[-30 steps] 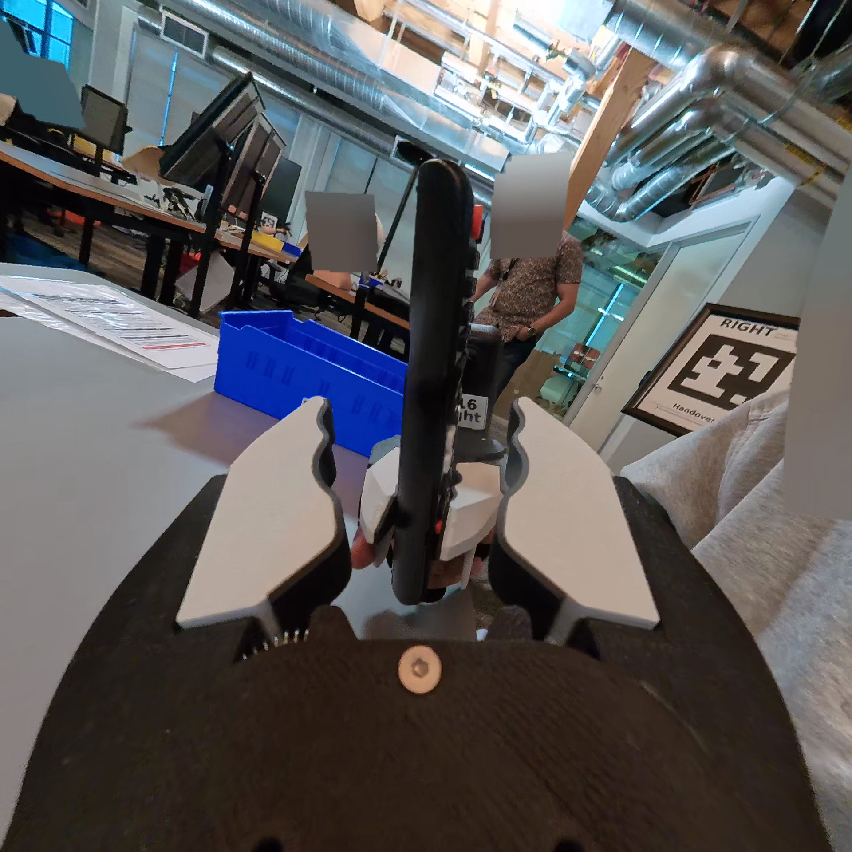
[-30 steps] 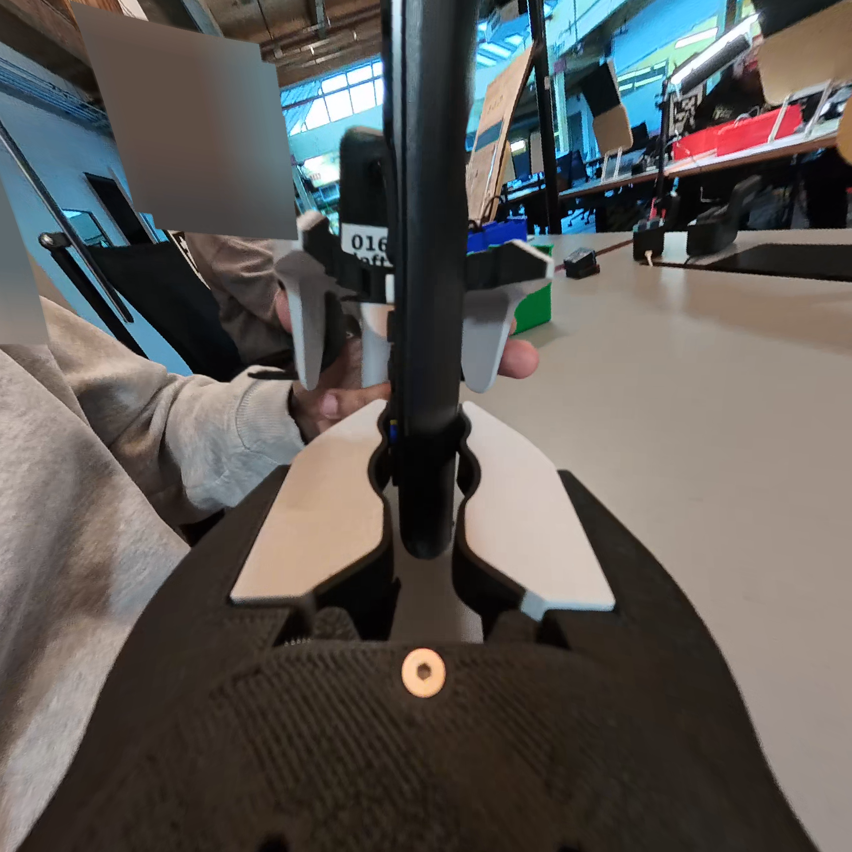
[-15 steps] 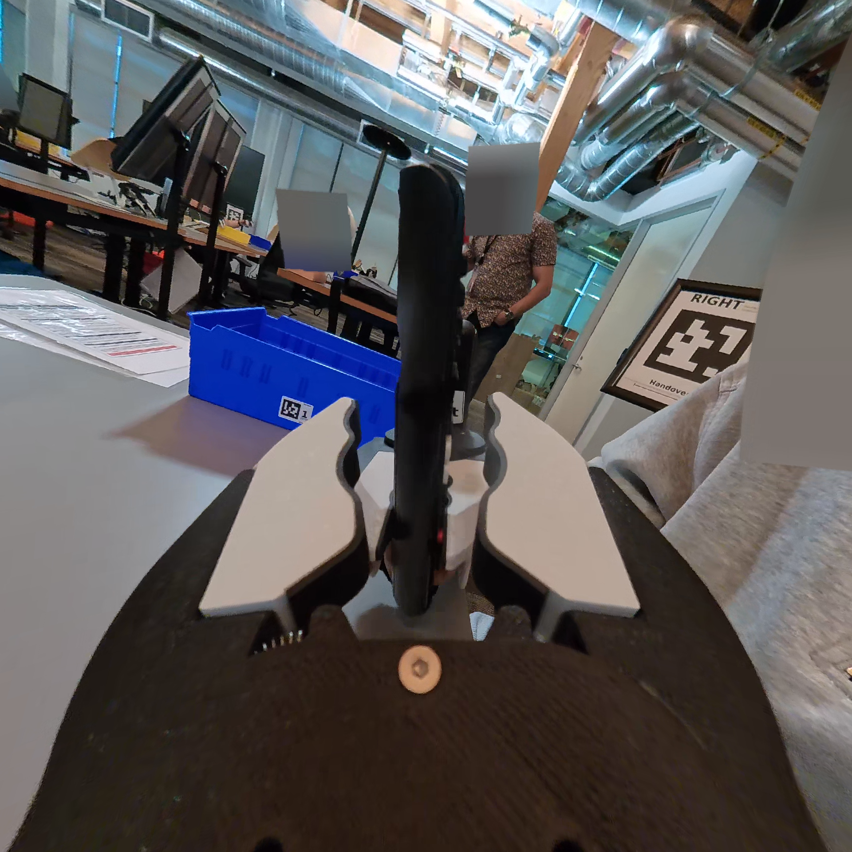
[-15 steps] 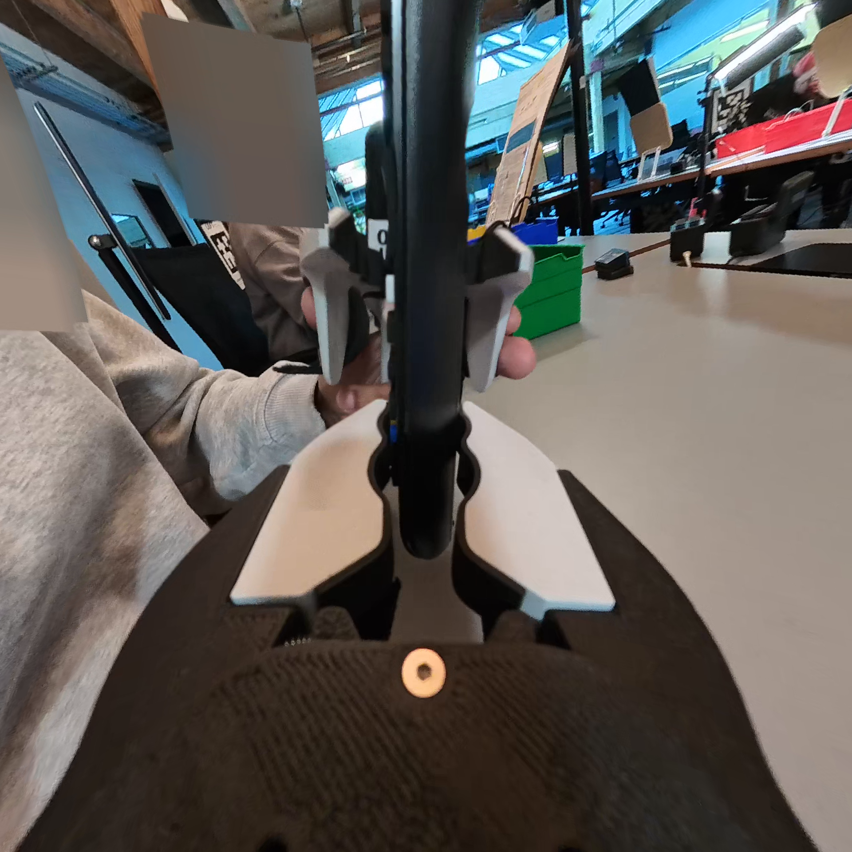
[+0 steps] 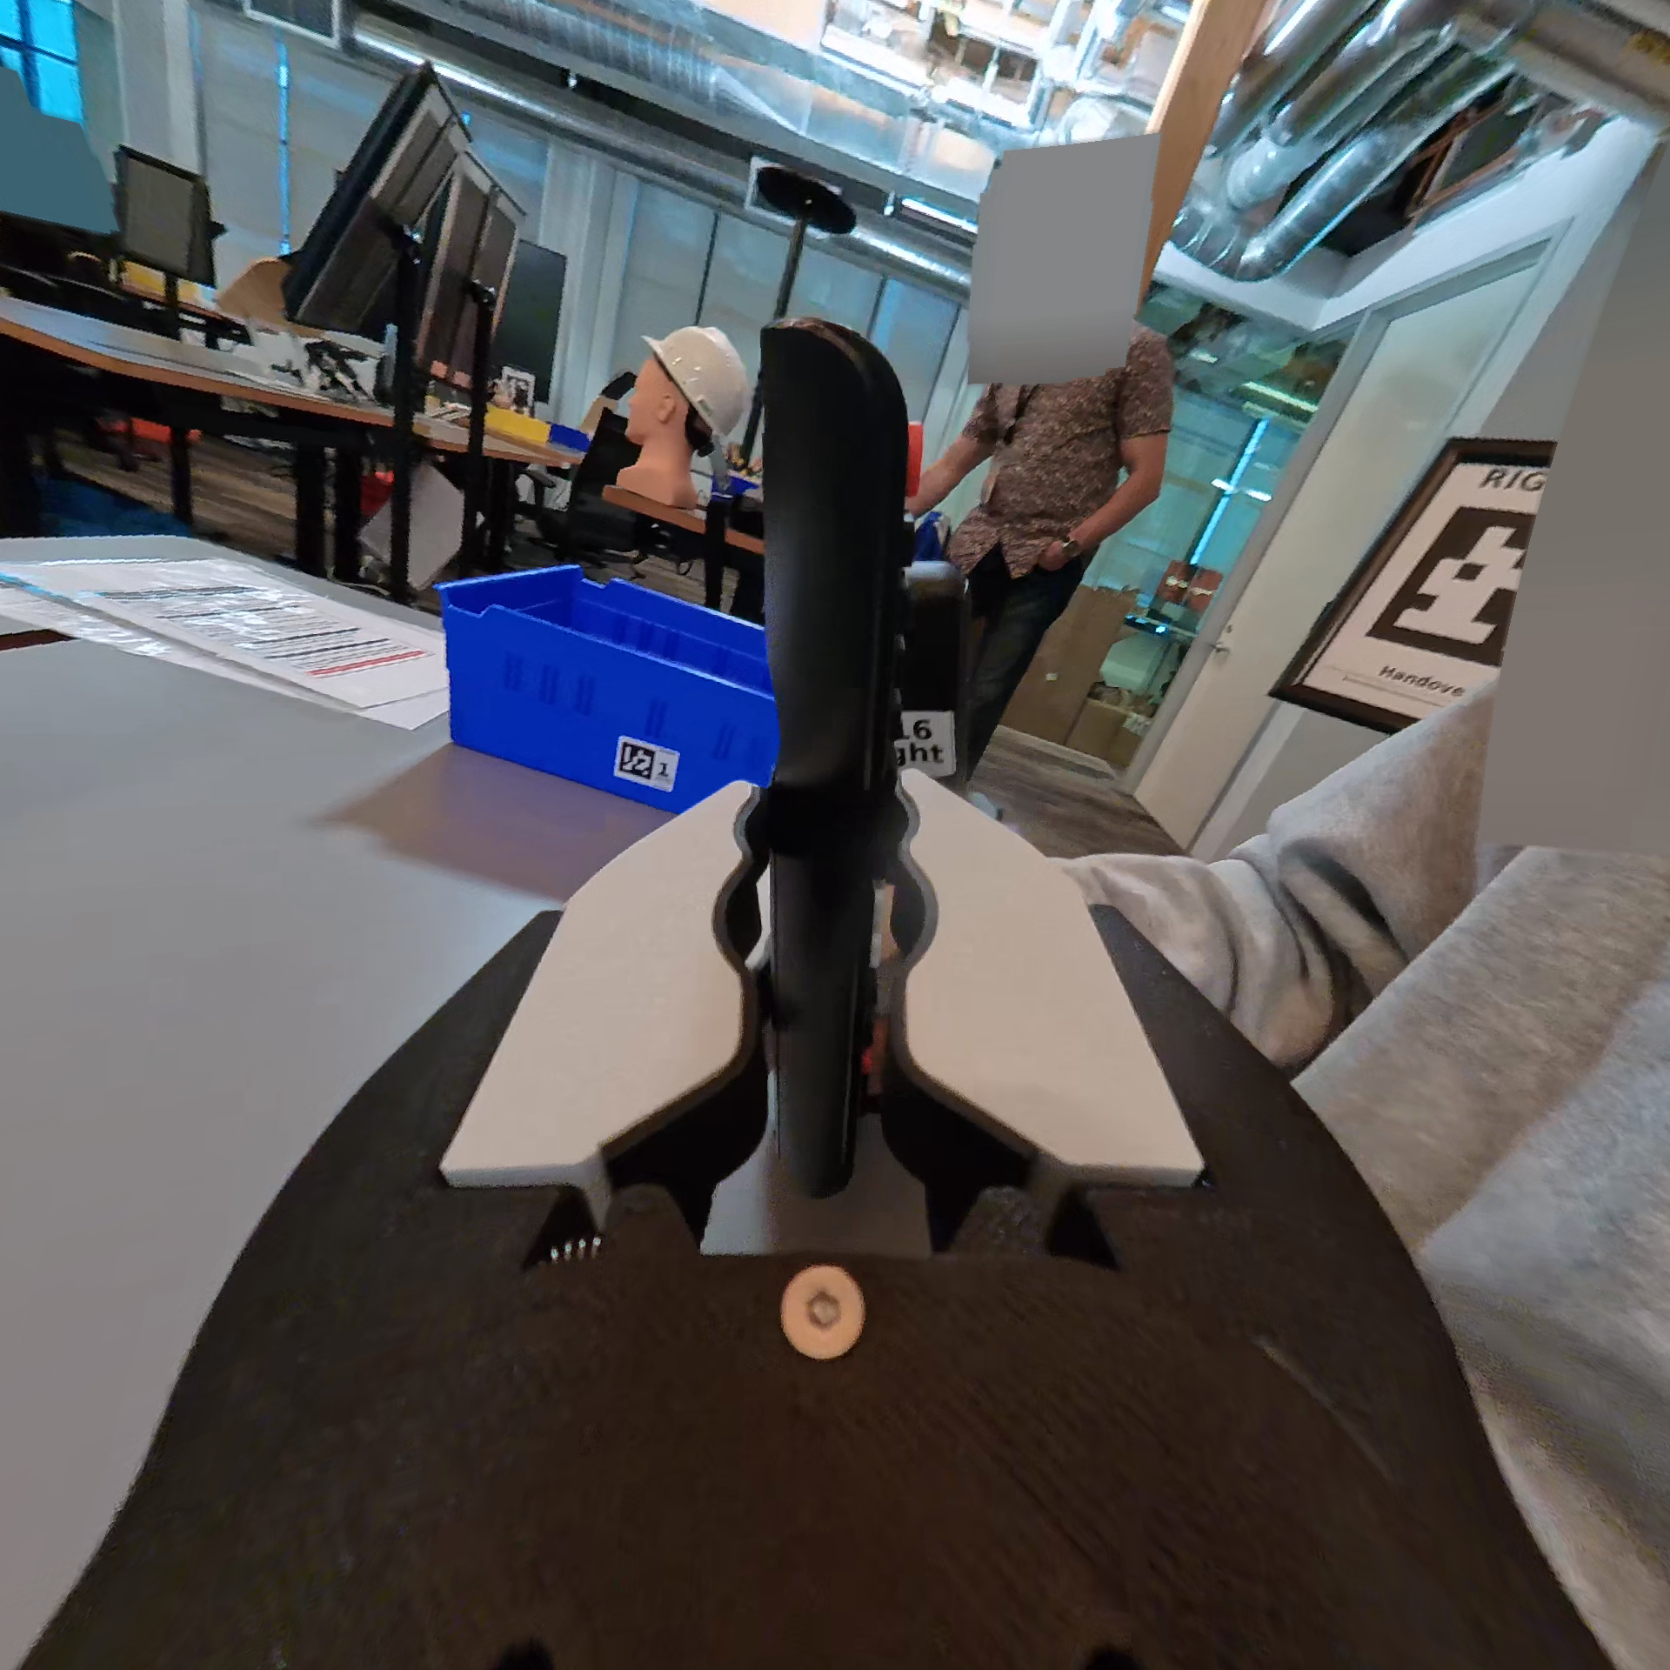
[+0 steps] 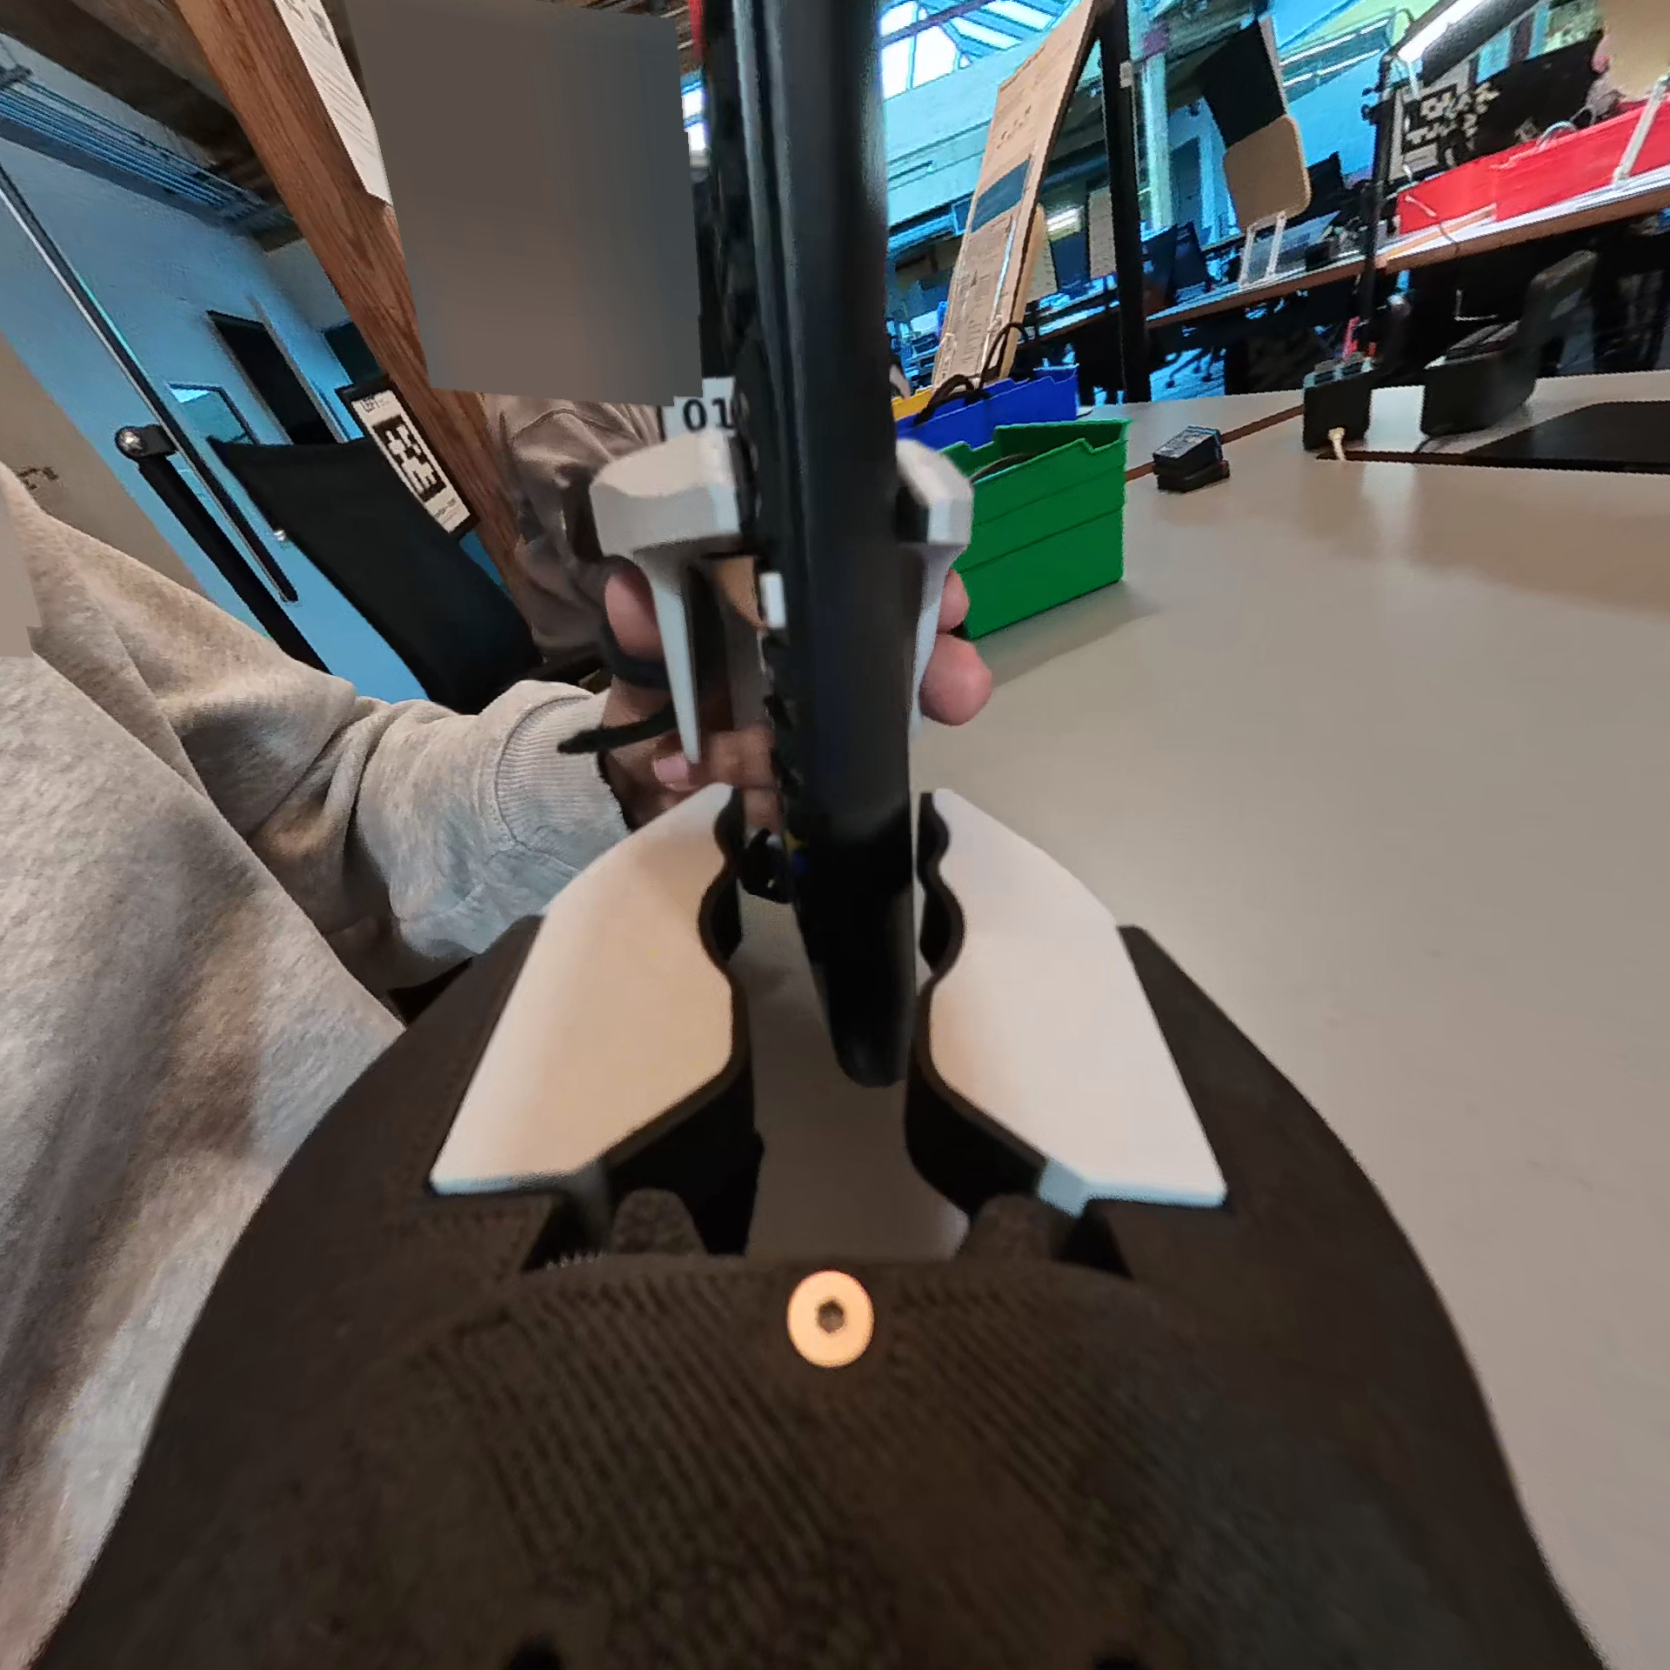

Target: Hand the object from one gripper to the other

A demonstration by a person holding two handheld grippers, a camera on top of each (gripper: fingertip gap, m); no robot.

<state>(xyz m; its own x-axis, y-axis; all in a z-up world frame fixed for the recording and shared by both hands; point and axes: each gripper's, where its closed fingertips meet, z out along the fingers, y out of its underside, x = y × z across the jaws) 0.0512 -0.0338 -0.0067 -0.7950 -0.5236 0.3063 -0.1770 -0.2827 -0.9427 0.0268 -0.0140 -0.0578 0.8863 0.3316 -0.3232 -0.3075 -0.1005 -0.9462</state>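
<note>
A long black remote control [image 5: 831, 587] stands upright between the two grippers, above the grey table [image 5: 181, 904]. My left gripper [image 5: 831, 804] is shut on it, both grey fingers pressed against its sides. In the right wrist view the remote [image 6: 836, 633] sits between my right gripper's [image 6: 827, 804] white fingers, which stand slightly open with a gap on the left side. The left gripper [image 6: 800, 542] shows there farther up the remote, clamped on it, held by a hand. The right gripper's black body [image 5: 935, 633] shows behind the remote in the left wrist view.
A blue bin [image 5: 587, 669] and paper sheets [image 5: 226, 623] lie on the table to the left. A green bin [image 6: 1039, 533] stands on the table [image 6: 1355, 813] beyond the grippers. A grey sleeve [image 6: 271, 813] fills the left. A person [image 5: 1057, 470] stands in the background. Tip to tip, the grippers are about 6 cm apart.
My left gripper has closed from wide open onto the remote. My right gripper, shut on the remote before, has opened a little. Both views have shifted slightly.
</note>
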